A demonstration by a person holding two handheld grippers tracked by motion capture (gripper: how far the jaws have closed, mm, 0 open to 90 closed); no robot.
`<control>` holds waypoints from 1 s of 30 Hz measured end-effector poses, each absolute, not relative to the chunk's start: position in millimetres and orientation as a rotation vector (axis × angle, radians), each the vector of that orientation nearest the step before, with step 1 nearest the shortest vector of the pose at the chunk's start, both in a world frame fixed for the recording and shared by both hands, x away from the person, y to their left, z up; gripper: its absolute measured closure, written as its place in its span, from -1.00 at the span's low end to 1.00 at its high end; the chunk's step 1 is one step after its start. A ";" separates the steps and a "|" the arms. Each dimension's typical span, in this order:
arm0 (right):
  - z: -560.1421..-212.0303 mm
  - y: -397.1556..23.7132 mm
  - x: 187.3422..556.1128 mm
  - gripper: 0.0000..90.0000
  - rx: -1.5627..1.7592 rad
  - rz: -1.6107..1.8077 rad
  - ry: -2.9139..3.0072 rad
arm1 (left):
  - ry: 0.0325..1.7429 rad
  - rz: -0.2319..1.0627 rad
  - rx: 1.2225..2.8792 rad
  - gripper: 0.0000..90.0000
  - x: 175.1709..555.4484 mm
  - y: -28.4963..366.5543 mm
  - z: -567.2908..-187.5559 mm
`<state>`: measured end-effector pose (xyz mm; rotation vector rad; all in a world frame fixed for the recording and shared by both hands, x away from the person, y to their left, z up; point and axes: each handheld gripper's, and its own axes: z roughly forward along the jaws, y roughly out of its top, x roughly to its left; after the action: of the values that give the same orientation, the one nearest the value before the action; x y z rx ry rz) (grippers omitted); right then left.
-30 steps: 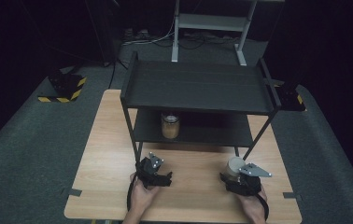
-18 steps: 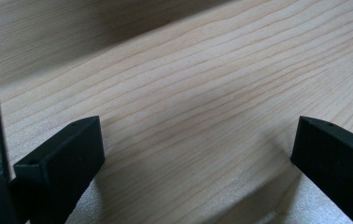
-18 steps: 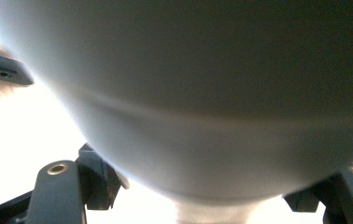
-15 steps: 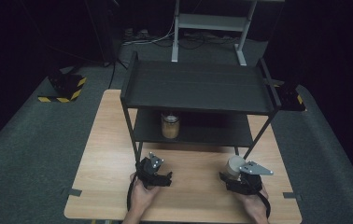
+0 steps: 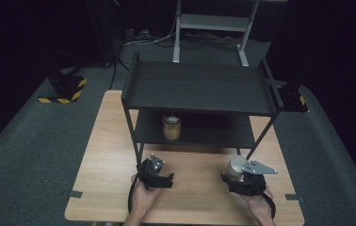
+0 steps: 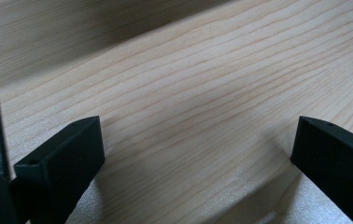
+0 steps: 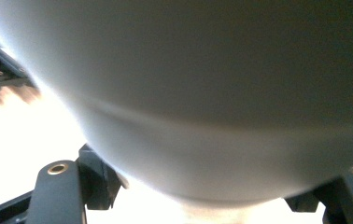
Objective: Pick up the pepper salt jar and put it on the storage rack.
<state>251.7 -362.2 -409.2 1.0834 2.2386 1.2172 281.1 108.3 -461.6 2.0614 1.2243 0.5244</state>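
Now right gripper (image 5: pixel 240 175), white cup (image 5: pixel 235 165) tilted further.

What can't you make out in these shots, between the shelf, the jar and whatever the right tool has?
- Pale cup, right gripper view: so close it blurs; rim, contents and the jaws' contact are cut off.
- Right tool, high view: its grey plate covers the jaws.
- Jar, high view: the black rack top hides its lid; label too small.
- Left tool, left gripper view: jaws apart over bare table; edges crop both.

Black shelf rack (image 5: pixel 199 87); pale wood table (image 5: pixel 105 155); amber jar (image 5: pixel 172 126); white cup (image 5: pixel 235 165).
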 end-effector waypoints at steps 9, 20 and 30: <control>-392.8 -363.2 256.1 -0.36 1.033 1.228 2.296 | 1.224 0.524 2.062 -0.94 281.3 108.4 -461.6; -366.8 -364.3 259.8 -0.36 0.979 1.264 2.332 | 1.225 0.524 2.061 -0.94 281.3 108.4 -461.6; -339.7 -361.1 262.2 -0.36 0.934 1.276 2.344 | 1.225 0.524 2.061 -0.94 281.3 108.4 -461.6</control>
<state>262.2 -361.1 -339.7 0.9336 2.3438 1.2758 281.3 108.4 -461.6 2.0612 1.2249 0.5236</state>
